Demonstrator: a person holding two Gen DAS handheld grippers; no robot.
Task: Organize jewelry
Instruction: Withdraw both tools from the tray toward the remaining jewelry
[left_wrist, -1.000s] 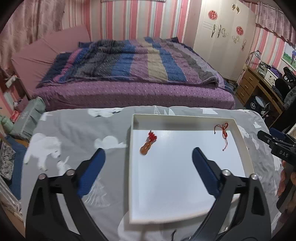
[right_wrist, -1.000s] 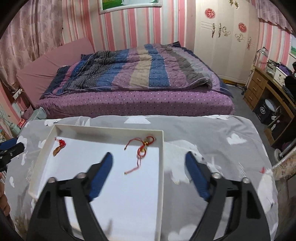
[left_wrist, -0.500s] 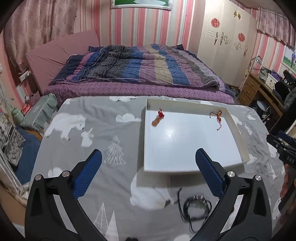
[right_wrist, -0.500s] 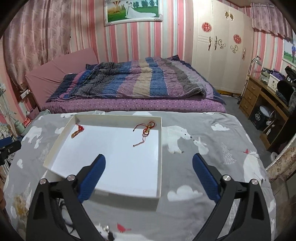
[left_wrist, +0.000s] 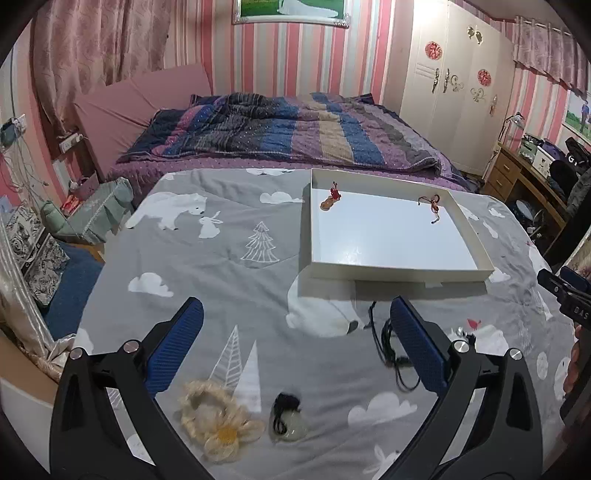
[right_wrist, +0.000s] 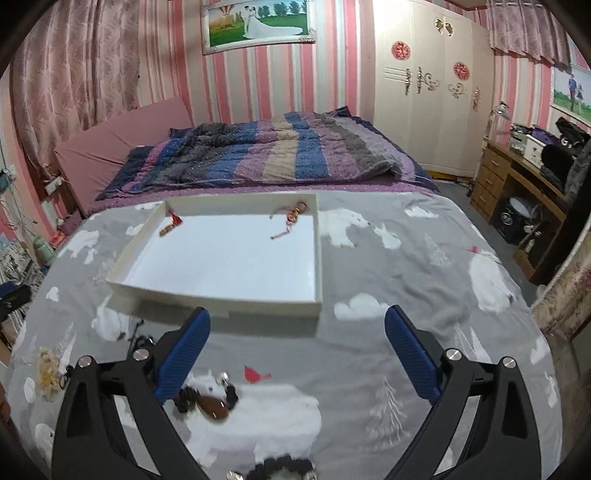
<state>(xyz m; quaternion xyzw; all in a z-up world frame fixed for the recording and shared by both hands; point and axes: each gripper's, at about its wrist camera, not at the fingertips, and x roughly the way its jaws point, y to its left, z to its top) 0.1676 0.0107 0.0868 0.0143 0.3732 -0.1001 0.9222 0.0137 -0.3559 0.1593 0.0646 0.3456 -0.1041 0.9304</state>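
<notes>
We read only one bit of writing: white letters "DAS" on the black body of the right gripper (left_wrist: 567, 295), which enters the left wrist view at the right edge; the rest of the word is cut off by the frame.

Our left gripper (left_wrist: 295, 347) hangs over the grey cloth (left_wrist: 221, 266) printed with bears, clouds and trees, its blue-padded jaws wide apart and holding nothing. In its own view the right gripper (right_wrist: 297, 350) also has its jaws apart and empty.

The white tray (left_wrist: 402, 275) lies on the cloth at the far right of the left view. Inside it, a brown pendant with a red knot (left_wrist: 331, 199) sits in the far left corner and a red cord bracelet (left_wrist: 433, 206) lies by the far right wall, the two well apart.

On the cloth near us lie a cream flower-shaped hair tie (left_wrist: 216, 421), a pale piece on a black cord (left_wrist: 288, 421) just to its right, and a black cord necklace (left_wrist: 388, 343) partly hidden behind the left gripper's right finger.

In the right wrist view a brown teardrop pendant with dark beads (right_wrist: 212, 406) is blurred and partly covered by the left finger; a dark, fuzzy item (right_wrist: 284, 467) at the bottom edge is cut off and we cannot tell what it is.
</notes>
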